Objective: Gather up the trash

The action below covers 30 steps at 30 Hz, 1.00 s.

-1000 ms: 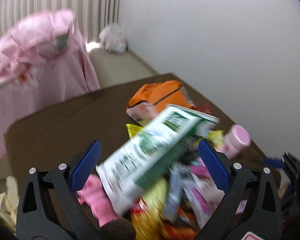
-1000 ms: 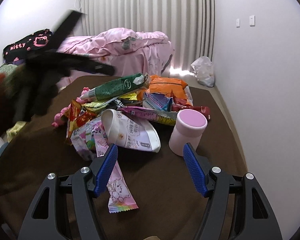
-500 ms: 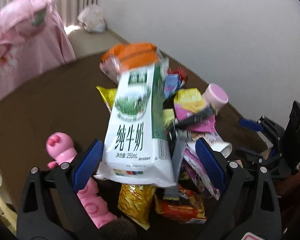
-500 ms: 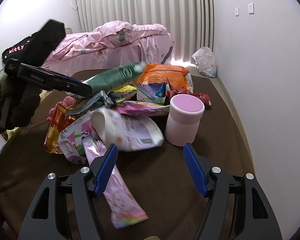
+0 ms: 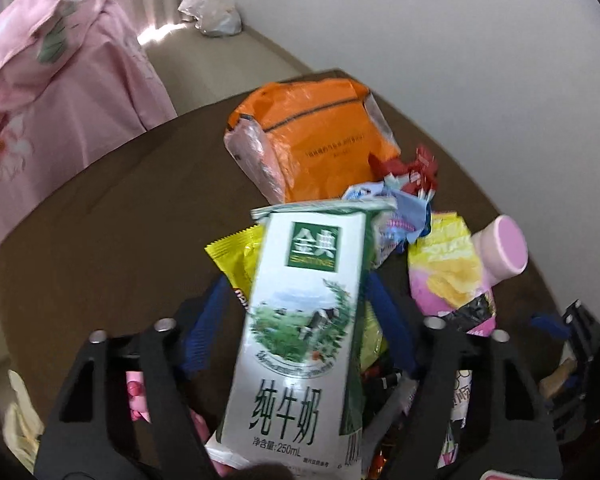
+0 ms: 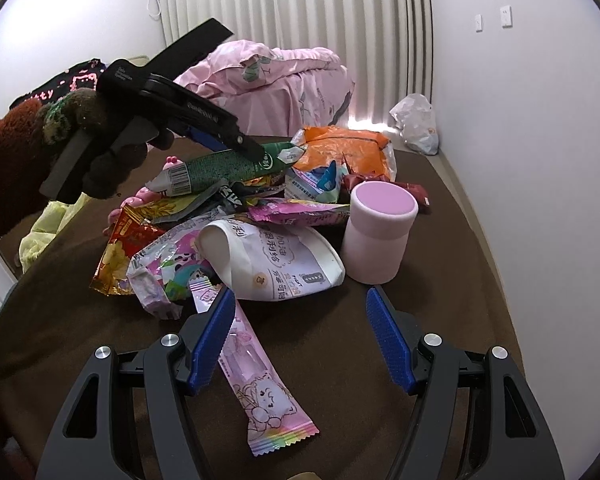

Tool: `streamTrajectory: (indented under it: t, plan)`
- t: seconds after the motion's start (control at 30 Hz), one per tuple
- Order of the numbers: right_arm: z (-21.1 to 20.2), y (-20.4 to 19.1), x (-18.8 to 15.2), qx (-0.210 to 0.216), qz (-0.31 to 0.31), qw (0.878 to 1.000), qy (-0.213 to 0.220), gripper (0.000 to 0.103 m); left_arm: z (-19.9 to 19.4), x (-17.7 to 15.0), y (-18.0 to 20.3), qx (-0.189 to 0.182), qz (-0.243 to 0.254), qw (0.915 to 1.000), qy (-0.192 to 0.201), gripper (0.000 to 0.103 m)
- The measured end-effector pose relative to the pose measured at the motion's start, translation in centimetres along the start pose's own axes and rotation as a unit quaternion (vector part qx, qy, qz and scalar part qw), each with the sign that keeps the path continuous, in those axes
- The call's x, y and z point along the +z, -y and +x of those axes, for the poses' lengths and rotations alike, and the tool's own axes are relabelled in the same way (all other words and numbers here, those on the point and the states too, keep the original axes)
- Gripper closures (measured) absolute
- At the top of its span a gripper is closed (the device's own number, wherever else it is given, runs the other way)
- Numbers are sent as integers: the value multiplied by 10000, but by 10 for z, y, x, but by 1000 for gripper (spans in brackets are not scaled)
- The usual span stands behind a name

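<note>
Black-framed tool (image 6: 300, 336) with ribbed blue pads (image 6: 214, 336), silver screws; fuzzy rust-brown sleeve (image 6: 4, 176).

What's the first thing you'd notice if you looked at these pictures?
A green-and-white milk carton fills the left view, with the left gripper closed on it above a heap of bright wrappers. In the right view a pink cup stands upright beside the heap on the brown table, ahead of the open right gripper.

A green-and-white milk carton (image 5: 300, 332) fills the left wrist view, hiding the left gripper's (image 5: 296, 316) blue pads and most wrappers beneath, its bottom cut off at six o'clock.
</note>
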State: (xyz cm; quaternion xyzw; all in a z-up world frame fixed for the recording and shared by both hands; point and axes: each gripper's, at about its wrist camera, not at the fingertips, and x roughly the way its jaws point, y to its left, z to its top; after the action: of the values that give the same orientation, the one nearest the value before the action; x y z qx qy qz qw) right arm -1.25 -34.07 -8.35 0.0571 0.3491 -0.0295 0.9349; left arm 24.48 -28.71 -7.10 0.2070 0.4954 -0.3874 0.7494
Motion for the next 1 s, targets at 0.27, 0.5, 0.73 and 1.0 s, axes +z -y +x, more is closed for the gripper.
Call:
streamTrajectory:
  t: [0.27,0.5,0.73,1.0]
  plan:
    - [-4,1,0,-25,-10,9999,100,38,-68,-44,-12,93,-1181,9872,1070,52]
    - [-9,-16,9,87,-150,9997,171,38,-141,-127,-5,306,-1898,9599,2039,52]
    - [12,-48,38,235,-754,9968,145,54,-202,-170,-7,246,-2329,9404,2467,52]
    - [29,-53,35,271,-801,9957,-379,85,-230,-207,1,655,-2257,9334,2711,52]
